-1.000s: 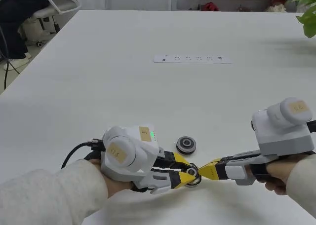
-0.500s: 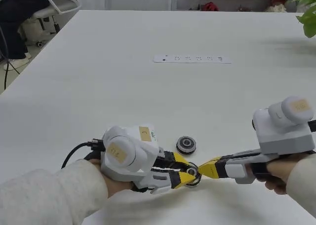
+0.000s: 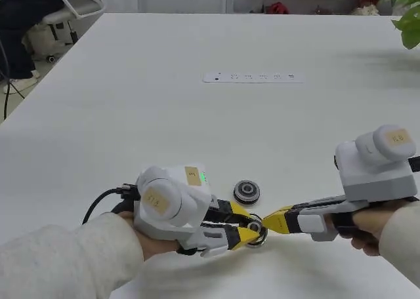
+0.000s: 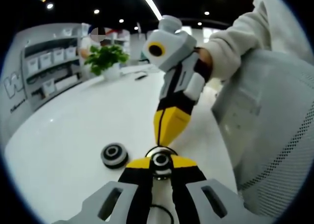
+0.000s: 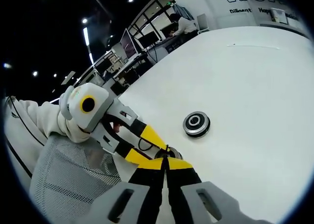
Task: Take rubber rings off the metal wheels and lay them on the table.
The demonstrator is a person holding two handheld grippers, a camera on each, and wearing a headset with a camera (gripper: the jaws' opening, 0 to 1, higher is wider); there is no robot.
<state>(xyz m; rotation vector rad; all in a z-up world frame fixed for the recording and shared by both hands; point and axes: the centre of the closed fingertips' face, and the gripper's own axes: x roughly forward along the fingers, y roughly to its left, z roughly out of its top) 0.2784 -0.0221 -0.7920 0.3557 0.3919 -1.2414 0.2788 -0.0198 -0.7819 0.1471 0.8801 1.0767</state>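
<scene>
My left gripper (image 3: 250,231) is low over the near part of the white table (image 3: 197,128), shut on a small metal wheel (image 4: 161,160) held between its yellow jaws. My right gripper (image 3: 266,224) comes in from the right, its yellow tips pressed together at the wheel's edge. They pinch the thin black rubber ring (image 4: 160,148), which arcs up off the wheel. From the right gripper view, its shut tips (image 5: 167,160) meet the left gripper (image 5: 147,140), and the wheel is mostly hidden. A second metal wheel (image 3: 247,191) with a black ring lies flat just beyond.
A white power strip (image 3: 253,78) lies flat at the table's middle. A green plant (image 3: 410,17) stands at the far right corner and an office chair (image 3: 79,0) at the far left. The left gripper's black cable (image 3: 98,204) trails leftward.
</scene>
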